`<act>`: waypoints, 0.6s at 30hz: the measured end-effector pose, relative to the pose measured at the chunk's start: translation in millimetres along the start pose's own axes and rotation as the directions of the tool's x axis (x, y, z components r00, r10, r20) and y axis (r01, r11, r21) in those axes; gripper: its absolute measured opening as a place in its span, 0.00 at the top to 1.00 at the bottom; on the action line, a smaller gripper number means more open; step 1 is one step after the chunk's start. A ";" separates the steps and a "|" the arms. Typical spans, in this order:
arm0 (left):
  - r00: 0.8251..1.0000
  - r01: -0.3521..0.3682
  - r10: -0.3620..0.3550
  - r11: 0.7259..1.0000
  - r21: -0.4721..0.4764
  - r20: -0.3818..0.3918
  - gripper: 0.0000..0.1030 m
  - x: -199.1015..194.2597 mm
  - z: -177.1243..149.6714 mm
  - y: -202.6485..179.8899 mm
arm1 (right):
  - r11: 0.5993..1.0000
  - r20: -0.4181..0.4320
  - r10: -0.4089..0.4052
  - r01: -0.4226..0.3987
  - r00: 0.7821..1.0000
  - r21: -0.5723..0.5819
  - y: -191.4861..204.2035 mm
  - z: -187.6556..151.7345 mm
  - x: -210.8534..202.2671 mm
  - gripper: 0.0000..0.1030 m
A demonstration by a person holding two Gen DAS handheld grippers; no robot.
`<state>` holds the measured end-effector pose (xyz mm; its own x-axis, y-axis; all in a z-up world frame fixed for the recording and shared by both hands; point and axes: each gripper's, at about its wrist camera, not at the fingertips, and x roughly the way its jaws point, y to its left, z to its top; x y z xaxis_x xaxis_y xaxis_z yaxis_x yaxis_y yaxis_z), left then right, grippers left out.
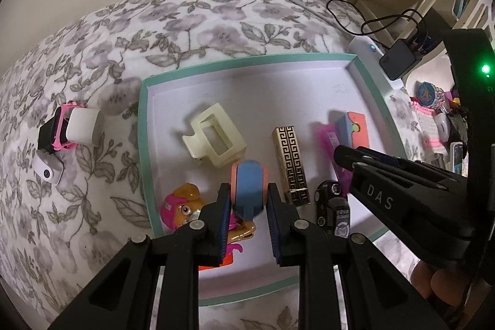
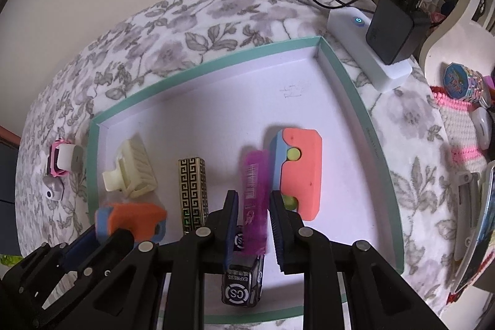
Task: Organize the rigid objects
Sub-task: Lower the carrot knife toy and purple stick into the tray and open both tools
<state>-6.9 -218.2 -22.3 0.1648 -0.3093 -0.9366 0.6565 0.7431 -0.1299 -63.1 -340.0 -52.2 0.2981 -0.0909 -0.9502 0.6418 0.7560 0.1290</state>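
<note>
A shallow white tray with a teal rim [image 1: 143, 126] lies on a floral bedspread. My left gripper [image 1: 249, 195] is shut on a blue and salmon foam toy [image 1: 249, 184] low over the tray's near left part. In the right wrist view the same toy [image 2: 133, 217] shows orange and blue. My right gripper [image 2: 253, 221] is shut on a purple translucent stick [image 2: 254, 194], just above a black toy car [image 2: 243, 283]. In the tray lie a cream hair claw [image 1: 213, 138], a gold patterned lipstick case [image 1: 290, 166], a salmon and blue block [image 2: 301, 172] and a pink pup figure [image 1: 182, 203].
Left of the tray, a pink smartwatch on a white block [image 1: 72, 127] and a small white camera [image 1: 49, 172] sit on the bedspread. A white power strip with a black charger [image 2: 389, 30] lies past the far right corner. A knitted mat with trinkets [image 2: 461, 113] is at the right.
</note>
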 end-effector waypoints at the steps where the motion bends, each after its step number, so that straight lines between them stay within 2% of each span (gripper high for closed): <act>1: 1.000 0.003 -0.003 1.000 -0.001 0.003 0.70 -1.7 0.4 0.2 | 1.000 -0.001 -0.001 0.001 1.000 0.001 0.0 0.4 -1.2 0.76; 3: 1.000 0.008 -0.008 1.000 -0.006 0.009 0.61 -5.0 1.5 1.5 | 1.000 0.000 -0.010 0.010 1.000 -0.003 0.4 1.1 -4.8 0.73; 8: 0.999 0.007 -0.006 1.000 -0.023 0.044 0.59 -17.5 5.6 7.7 | 1.000 0.040 -0.013 0.013 0.999 -0.008 3.2 4.9 -22.3 0.73; 10: 0.998 0.009 -0.007 0.999 -0.036 0.060 0.48 -23.5 7.3 11.5 | 1.000 0.055 -0.013 0.014 0.998 -0.005 3.0 6.1 -30.0 0.69; 12: 0.997 0.013 -0.009 0.999 -0.053 0.080 0.41 -29.9 8.8 16.2 | 1.000 0.077 -0.013 0.013 0.997 -0.005 3.3 7.4 -39.4 0.63; 15: 0.994 0.013 -0.005 0.997 -0.078 0.107 0.39 -39.0 11.0 24.6 | 1.000 0.105 -0.017 0.018 0.994 -0.008 4.5 8.8 -51.4 0.62; 18: 0.991 0.007 0.007 0.995 -0.104 0.134 0.28 -46.5 12.4 34.5 | 1.000 0.131 -0.016 0.017 0.991 -0.010 6.1 10.5 -60.9 0.58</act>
<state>17.2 -185.5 20.8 0.2670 -0.3808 -0.8853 0.5776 0.7986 -0.1693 -69.9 -336.6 9.4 0.3779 -0.1872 -0.9067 0.6397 0.7608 0.1095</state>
